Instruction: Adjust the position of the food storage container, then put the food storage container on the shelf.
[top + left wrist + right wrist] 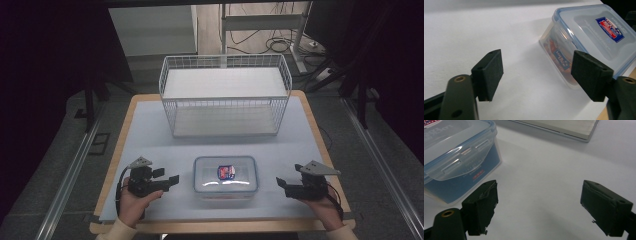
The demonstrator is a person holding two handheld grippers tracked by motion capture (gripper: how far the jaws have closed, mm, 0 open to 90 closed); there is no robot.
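A clear plastic food container [225,176] with a blue-rimmed snap lid and a red-and-blue label sits near the table's front, midway between my two hands. My left gripper [169,179] rests on the table to its left, jaws wide apart and empty. In the left gripper view the container [589,37] lies ahead to the right of the left gripper [540,75]. My right gripper [281,184] rests to its right, open and empty. The right gripper view has the container [456,162] at upper left, beside the right gripper [541,210].
A white wire basket [225,95] with a pale board in its bottom stands at the back of the white table [145,135]. The wooden table edge [220,227] runs along the front. Cables and a metal frame [265,22] lie on the floor beyond.
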